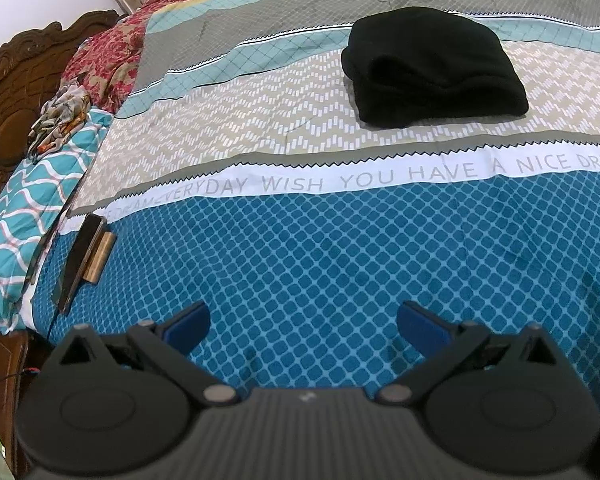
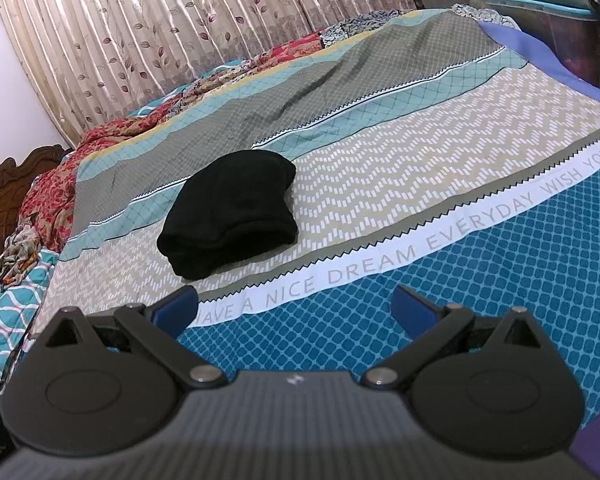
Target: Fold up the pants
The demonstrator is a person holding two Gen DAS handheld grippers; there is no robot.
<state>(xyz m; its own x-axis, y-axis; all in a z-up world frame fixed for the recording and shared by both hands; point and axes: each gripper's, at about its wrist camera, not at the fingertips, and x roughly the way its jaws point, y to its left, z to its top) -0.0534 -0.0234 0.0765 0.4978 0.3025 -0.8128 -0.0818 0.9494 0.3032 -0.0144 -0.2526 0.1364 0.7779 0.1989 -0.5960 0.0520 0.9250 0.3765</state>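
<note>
- Already folded into a thick bundle, the black fleece pants (image 1: 434, 66) (image 2: 230, 214) lie on the beige zigzag band of the striped patterned bedsheet (image 1: 340, 248) (image 2: 440, 184).
- Nearer than the pants, across the white lettered stripe, the left tongs (image 1: 303, 326) hang over the blue diamond band, blue-padded fingers (image 1: 188, 322) spread, grasping nothing.
- Likewise the right tongs (image 2: 294, 308) are released, well apart from the pants.
- Beyond the pants lies a crumpled red floral blanket (image 1: 100, 60) (image 2: 48, 196).
</note>
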